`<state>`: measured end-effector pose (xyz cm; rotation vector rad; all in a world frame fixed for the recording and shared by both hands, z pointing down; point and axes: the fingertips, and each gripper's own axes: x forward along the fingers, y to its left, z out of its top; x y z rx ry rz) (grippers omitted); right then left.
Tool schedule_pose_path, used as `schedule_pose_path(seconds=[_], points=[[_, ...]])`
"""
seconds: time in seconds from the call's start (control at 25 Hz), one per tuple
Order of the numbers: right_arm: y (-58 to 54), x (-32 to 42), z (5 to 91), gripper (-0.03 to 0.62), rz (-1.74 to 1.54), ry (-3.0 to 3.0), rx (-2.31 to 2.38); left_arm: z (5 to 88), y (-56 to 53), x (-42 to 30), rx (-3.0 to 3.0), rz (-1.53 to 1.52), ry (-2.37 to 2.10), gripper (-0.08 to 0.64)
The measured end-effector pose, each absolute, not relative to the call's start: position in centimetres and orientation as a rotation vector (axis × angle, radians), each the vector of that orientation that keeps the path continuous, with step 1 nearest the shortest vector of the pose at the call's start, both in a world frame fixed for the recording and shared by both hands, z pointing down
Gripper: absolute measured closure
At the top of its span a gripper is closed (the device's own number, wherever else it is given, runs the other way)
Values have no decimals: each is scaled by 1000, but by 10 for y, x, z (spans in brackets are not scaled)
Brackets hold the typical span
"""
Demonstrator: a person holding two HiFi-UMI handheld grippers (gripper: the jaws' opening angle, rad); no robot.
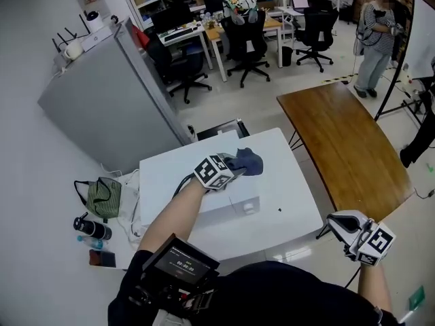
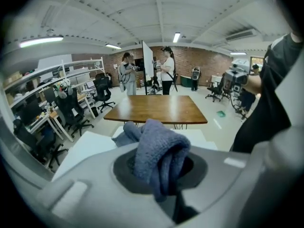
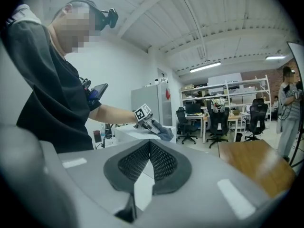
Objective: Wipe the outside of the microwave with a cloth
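Note:
The white microwave [image 1: 170, 176] stands on a white table [image 1: 296, 212] right in front of me. A blue-grey cloth [image 1: 249, 161] lies bunched on the back right of its top. My left gripper [image 1: 234, 166] is shut on the cloth [image 2: 159, 153], which fills the gap between its jaws. From the right gripper view the left gripper [image 3: 153, 126] and the cloth [image 3: 166, 134] rest on the white top. My right gripper [image 1: 345, 231] hangs low at the right, off the table, its pads [image 3: 161, 161] closed together with nothing between them.
A brown wooden table [image 1: 340, 141] stands right of the white one. At the left is a tall grey cabinet [image 1: 109, 100]. A green bag [image 1: 105, 197] and a bottle [image 1: 92, 228] lie on the floor. Office chairs [image 1: 246, 39], desks and a standing person [image 1: 374, 39] fill the far room.

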<state>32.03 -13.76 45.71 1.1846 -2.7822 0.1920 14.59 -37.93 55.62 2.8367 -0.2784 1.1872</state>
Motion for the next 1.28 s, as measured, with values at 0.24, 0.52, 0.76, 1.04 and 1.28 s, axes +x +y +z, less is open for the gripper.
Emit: schedule_pose_path(seconds=[0.24, 0.52, 0.76, 1.04, 1.28], points=[[-146, 264, 455, 586, 164, -2819, 1063, 558, -369, 42, 2776, 1242, -375, 503], [-155, 103, 426, 586, 98, -2911, 803, 553, -336, -196, 2641, 1179, -657, 503], [-136, -1, 424, 586, 100, -2911, 628, 555, -314, -332, 2552, 1229, -841, 503], [-126, 65, 418, 586, 91, -2903, 729, 480, -329, -192, 2787, 895, -766, 503], [-120, 199, 427, 586, 116, -2884, 959, 498, -337, 31, 2901, 962, -447, 503]])
